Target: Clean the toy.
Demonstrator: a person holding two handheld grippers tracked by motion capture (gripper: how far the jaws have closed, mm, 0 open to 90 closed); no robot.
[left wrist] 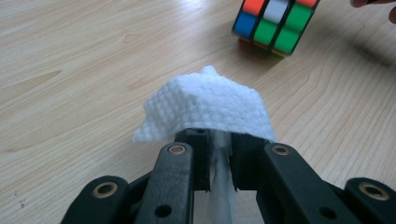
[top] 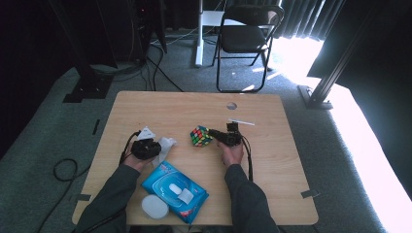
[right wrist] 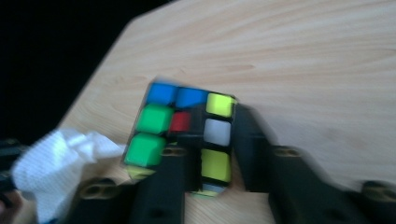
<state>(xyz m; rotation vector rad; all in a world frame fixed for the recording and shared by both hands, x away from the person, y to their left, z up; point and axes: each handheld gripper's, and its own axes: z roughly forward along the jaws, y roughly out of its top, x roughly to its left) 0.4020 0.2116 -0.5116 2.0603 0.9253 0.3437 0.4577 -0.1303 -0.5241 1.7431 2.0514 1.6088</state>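
The left gripper (left wrist: 217, 158) is clamped on a white wet wipe (left wrist: 205, 109), held just beside the puzzle cube (top: 200, 136) near the table's (top: 272, 160) middle. The right gripper (right wrist: 212, 149) seems closed on one edge of the cube, though this view is blurred. Both things are picked up; wiping the cube is probably not yet begun.

puzzle cube (top: 200, 136): multicoloured, tilted on one edge at mid counter, pinched between black jaws.
wipe (left wrist: 205, 105): white, crumpled, clamped, bulging over jaw tips.
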